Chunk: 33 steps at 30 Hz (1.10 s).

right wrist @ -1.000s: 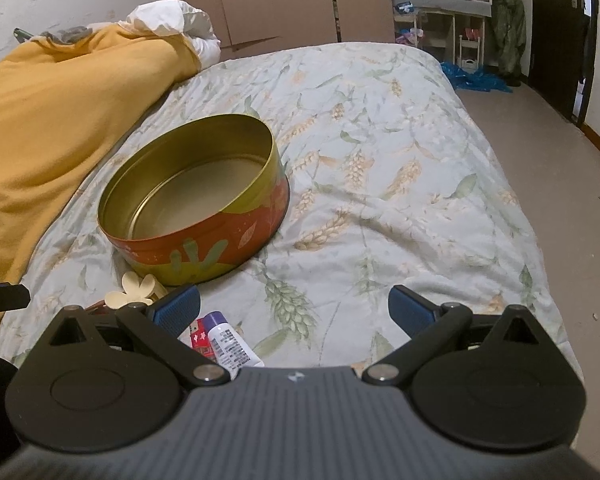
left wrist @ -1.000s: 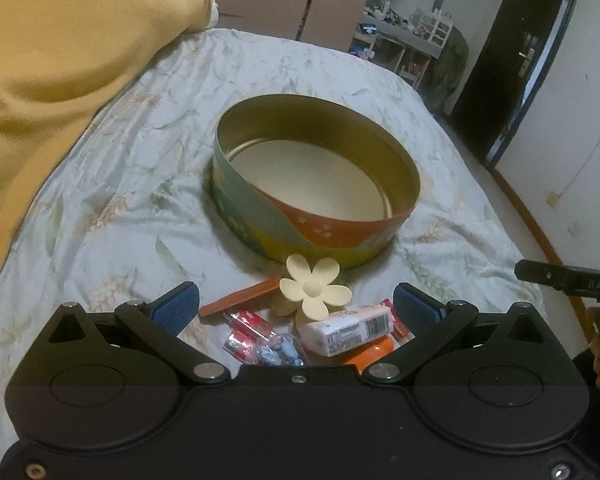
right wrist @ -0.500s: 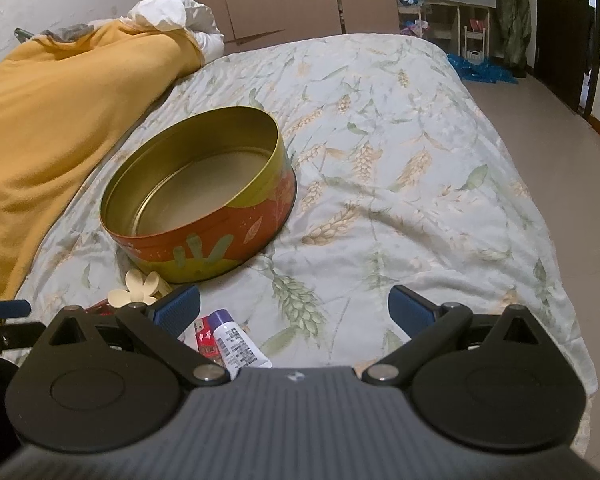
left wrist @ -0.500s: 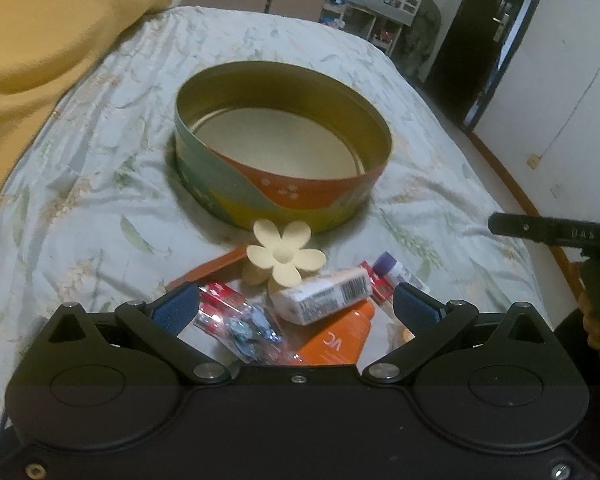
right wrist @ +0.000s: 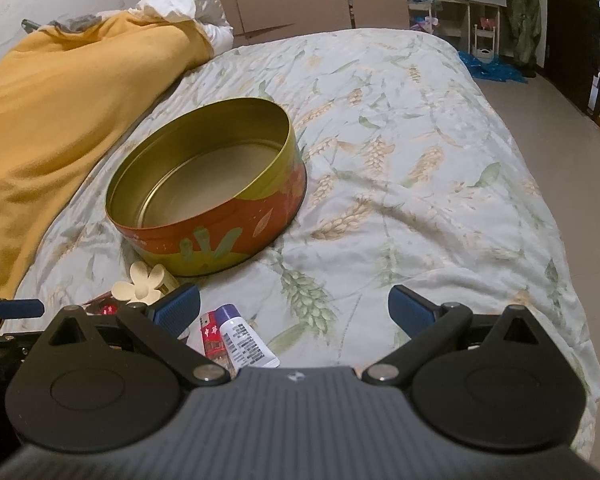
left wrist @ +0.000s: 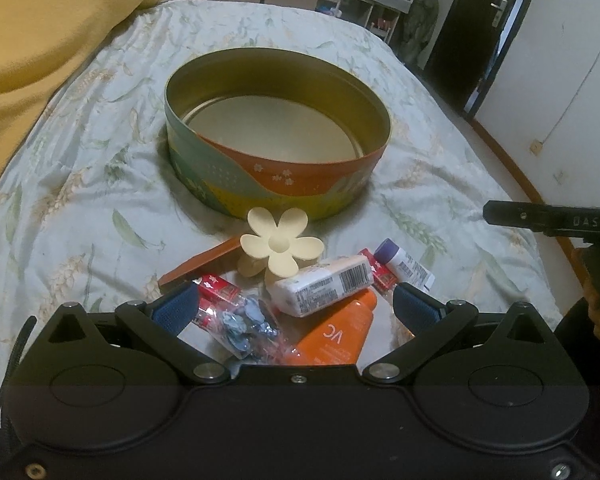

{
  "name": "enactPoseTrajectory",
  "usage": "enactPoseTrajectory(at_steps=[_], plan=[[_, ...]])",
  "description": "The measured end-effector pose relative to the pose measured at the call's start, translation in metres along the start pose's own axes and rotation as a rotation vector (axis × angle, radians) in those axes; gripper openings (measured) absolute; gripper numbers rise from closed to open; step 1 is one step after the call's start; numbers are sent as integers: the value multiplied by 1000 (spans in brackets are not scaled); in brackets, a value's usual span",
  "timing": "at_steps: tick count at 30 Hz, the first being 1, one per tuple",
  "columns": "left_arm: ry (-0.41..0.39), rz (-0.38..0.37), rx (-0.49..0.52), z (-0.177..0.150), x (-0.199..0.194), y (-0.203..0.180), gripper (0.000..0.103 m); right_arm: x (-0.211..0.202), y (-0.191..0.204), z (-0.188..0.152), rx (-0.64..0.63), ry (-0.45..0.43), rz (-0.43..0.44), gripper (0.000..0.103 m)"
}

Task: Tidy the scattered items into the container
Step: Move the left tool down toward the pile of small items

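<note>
"vc" upside down on orange tube (left wrist: 336,336); "das" on black bar (left wrist: 556,222) at right edge

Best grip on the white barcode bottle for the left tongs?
Grip the white bottle across its narrow body at mid-length, coming from above. It lies on its side atop the orange tube, long axis running left-right, with the flower clip overlapping its left end.

Left wrist cam low over clutter, facing the tin (left wrist: 278,184) up the bed (left wrist: 80,184), close. Right wrist cam further right, looks across same bed. Both share tin (right wrist: 204,232), flower clip (left wrist: 281,245).
</note>
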<state>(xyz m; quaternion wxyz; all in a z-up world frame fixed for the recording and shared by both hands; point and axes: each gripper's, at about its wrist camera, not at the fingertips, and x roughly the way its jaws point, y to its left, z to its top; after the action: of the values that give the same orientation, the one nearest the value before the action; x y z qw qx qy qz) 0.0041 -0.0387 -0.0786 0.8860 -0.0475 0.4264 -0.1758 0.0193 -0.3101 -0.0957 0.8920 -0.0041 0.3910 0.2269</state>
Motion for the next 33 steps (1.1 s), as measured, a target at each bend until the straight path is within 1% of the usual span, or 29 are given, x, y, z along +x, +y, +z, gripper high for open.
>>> enactPoseTrajectory(at_steps=[5, 9, 19, 24, 28, 33], plan=[[10, -15, 15, -2, 0, 1, 103, 4, 3, -1, -13, -2, -3, 103], [38, -43, 39, -6, 1, -4, 103, 5, 5, -1, -20, 3, -3, 103], [160, -105, 102, -20, 7, -17, 103, 9, 5, -1, -16, 14, 19, 103], [218, -110, 129, -28, 11, -23, 102, 9, 4, -1, -11, 20, 34, 103], [277, -116, 140, -37, 20, -29, 99, 10, 5, -2, -12, 28, 37, 103], [328, -115, 160, -47, 29, -33, 99, 11, 7, -3, -24, 32, 40, 103]])
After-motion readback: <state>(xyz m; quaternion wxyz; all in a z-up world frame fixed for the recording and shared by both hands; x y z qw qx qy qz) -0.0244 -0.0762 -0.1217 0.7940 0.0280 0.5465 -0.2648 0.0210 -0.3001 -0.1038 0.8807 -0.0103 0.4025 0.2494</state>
